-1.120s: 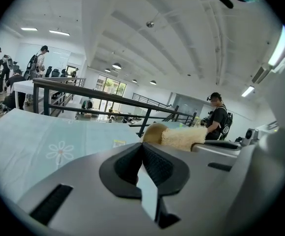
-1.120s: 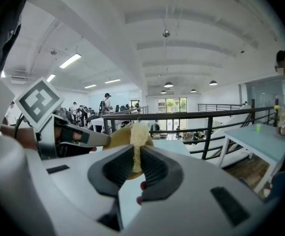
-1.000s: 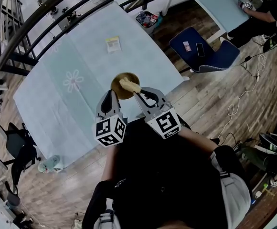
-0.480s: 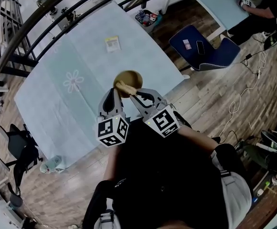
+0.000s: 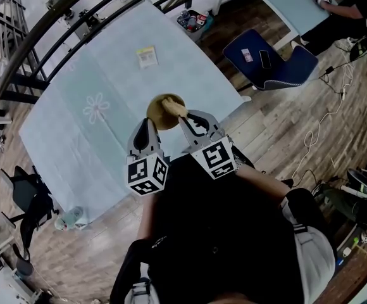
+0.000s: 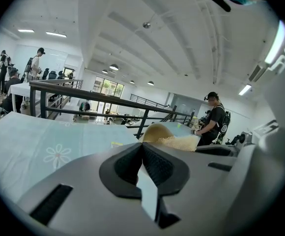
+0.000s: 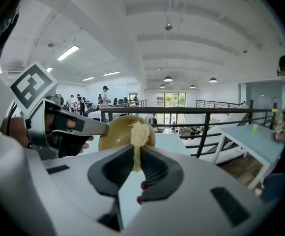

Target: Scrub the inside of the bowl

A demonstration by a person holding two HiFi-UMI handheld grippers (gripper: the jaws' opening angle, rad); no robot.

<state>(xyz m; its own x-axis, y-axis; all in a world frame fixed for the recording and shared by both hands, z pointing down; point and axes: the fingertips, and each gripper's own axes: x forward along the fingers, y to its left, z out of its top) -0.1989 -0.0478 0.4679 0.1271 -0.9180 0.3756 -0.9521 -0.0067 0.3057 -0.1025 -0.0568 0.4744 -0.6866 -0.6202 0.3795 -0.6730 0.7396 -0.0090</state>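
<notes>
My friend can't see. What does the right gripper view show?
The right gripper clamps a pale, stringy scrubber and presses it inside a round tan bowl, tipped toward the camera. The left gripper holds the bowl's left rim; a black railing runs behind.

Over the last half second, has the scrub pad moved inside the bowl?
Yes. Against the bowl, the scrub pad has slid from near-left toward the right rim.

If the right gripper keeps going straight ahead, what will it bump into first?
Probably the bowl: the right gripper points into its inside, and the scrubber in its jaws seems to touch it.
</notes>
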